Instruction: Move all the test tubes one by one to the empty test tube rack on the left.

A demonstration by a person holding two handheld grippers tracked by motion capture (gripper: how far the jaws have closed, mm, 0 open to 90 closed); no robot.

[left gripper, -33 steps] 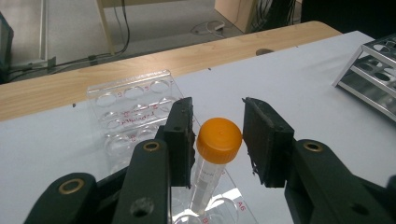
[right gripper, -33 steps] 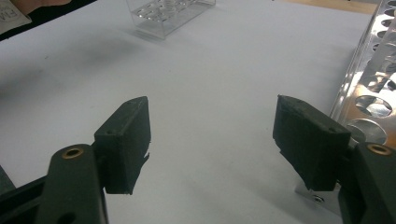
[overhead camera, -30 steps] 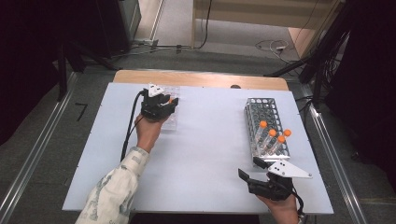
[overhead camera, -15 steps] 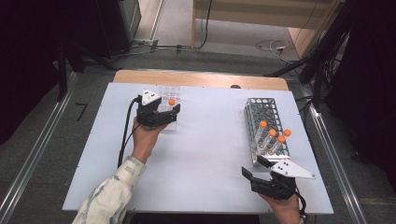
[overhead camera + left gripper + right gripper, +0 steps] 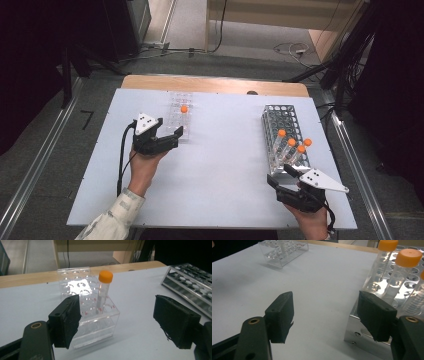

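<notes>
An orange-capped tube (image 5: 184, 109) stands upright in a clear plastic rack (image 5: 176, 100) at the back left of the white table. My left gripper (image 5: 174, 139) sits just in front of that rack. Its jaws have just opened, and nothing is between them. In the left gripper view the tube (image 5: 103, 292) and the clear rack (image 5: 87, 315) lie beyond the left gripper (image 5: 117, 322). My right gripper (image 5: 279, 175) is open at the near end of a metal rack (image 5: 272, 117) that holds several orange-capped tubes (image 5: 291, 145). Those tubes (image 5: 398, 277) rise beside my right gripper (image 5: 325, 317).
The metal rack (image 5: 190, 282) has many free holes at its far end. A wooden strip (image 5: 215, 84) runs along the table's (image 5: 225, 170) back edge. Metal rails (image 5: 35, 170) flank the table. Each gripper trails a black cable (image 5: 121, 160).
My left gripper has let go of the tube, opened, and drawn back from the clear rack toward the person and to the left. The tube now stands alone. The right hand has not moved.
</notes>
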